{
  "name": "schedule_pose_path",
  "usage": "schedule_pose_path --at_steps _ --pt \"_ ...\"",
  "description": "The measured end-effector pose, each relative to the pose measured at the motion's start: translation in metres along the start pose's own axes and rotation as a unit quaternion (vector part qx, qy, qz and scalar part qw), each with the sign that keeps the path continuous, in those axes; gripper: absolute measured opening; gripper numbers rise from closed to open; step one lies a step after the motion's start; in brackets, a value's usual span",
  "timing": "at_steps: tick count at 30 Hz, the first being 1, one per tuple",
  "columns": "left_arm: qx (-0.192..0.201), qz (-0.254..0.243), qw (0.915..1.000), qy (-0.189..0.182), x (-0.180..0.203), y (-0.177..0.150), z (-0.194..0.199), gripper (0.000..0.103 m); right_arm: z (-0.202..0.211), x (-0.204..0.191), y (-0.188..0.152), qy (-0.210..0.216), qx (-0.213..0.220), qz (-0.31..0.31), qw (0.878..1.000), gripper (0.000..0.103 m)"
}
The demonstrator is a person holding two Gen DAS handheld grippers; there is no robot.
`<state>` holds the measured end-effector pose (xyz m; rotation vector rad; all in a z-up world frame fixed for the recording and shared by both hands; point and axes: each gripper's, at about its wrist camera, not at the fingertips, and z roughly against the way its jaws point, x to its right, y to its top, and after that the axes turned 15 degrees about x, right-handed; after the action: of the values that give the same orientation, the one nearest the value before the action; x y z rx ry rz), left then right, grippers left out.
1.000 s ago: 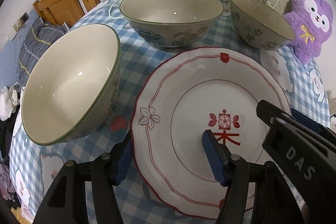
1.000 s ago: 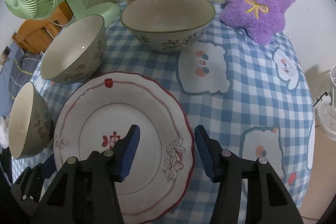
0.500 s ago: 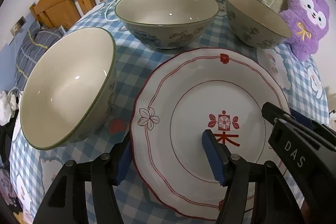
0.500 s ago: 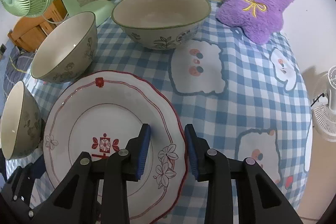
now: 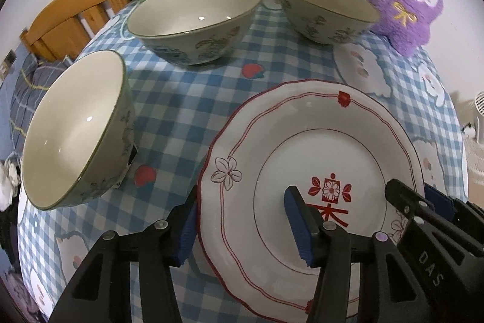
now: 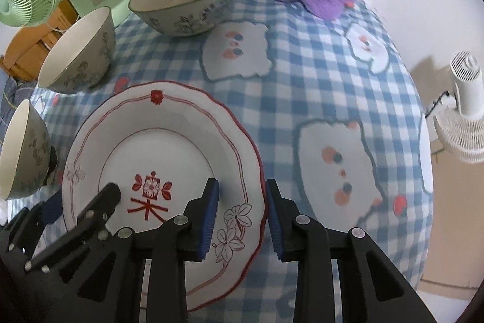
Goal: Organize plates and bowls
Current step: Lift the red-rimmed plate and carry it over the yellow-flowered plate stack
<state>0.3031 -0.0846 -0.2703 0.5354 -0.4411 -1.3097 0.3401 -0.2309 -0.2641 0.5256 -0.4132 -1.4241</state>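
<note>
Left wrist view. The left gripper (image 5: 242, 220) points steeply down at the plate (image 5: 314, 141), which lies flat on the checked tablecloth (image 5: 187, 99). The jaws straddle the plate's near-left rim: one pad outside the rim over the cloth, the other over the plate's well beside the red emblem. The jaws stand at a medium gap and are closing, with the rim between them; pad contact on the rim is not visible. The right gripper (image 5: 423, 202) enters from the right at the plate's opposite edge. Beyond the fingers and to the left stands the nearest bowl (image 5: 75, 135); ahead stand the middle bowl (image 5: 193, 20) and the far bowl (image 5: 326, 11), all apart from the plate.

Right wrist view. The right gripper (image 6: 242, 202) straddles the plate's (image 6: 163, 141) right rim beside the flower print: inner pad over the plate, outer pad just off the rim. The gap is narrow and closing, rim between the pads; firm clamping cannot be confirmed. The left gripper (image 6: 99, 202) sits on the plate's far-left side.

Governing relation: the plate is round, with no long axis. It lies between the two grippers, each at one end of a diameter and equally near. A level lift likely requires both rims clamped first.
</note>
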Motion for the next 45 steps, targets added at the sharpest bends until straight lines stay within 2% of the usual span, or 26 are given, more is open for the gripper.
schedule_pose_path --at_steps 7,15,20,21,24,27,32,33,45 --pt "-0.008 -0.03 0.9992 -0.023 -0.002 -0.001 0.0 0.054 0.004 0.0 -0.004 0.005 -0.006 -0.018 1.0 0.037" --pt "-0.017 -0.025 0.9988 -0.038 -0.007 0.002 -0.004 0.054 -0.01 0.001 0.003 0.012 -0.005 -0.015 1.0 0.04" --pt "-0.022 -0.039 0.9978 -0.048 -0.004 0.005 -0.008 0.058 -0.015 -0.002 0.007 0.014 -0.003 -0.006 1.0 0.042" --pt "-0.028 -0.033 0.9975 -0.055 -0.005 0.006 -0.011 0.062 -0.016 -0.001 0.008 0.014 -0.002 -0.005 1.0 0.042" --pt "-0.03 -0.017 0.9982 -0.05 -0.005 0.007 -0.012 0.061 -0.015 -0.003 0.008 0.011 0.0 -0.001 1.0 0.041" --pt "-0.021 -0.014 0.9988 -0.043 -0.008 0.008 -0.009 0.052 -0.013 -0.003 0.005 0.007 0.0 0.002 1.0 0.041" --pt "-0.008 -0.035 0.9984 -0.042 -0.005 0.006 -0.003 0.043 -0.006 -0.003 0.002 -0.003 0.002 0.001 1.0 0.041" --pt "-0.004 -0.038 0.9985 -0.039 -0.006 0.006 -0.002 0.038 -0.005 -0.001 0.001 -0.005 0.003 -0.001 1.0 0.041" --pt "-0.009 -0.059 0.9967 -0.055 -0.014 0.001 0.006 0.036 0.007 -0.003 -0.008 -0.002 -0.001 -0.01 1.0 0.036"
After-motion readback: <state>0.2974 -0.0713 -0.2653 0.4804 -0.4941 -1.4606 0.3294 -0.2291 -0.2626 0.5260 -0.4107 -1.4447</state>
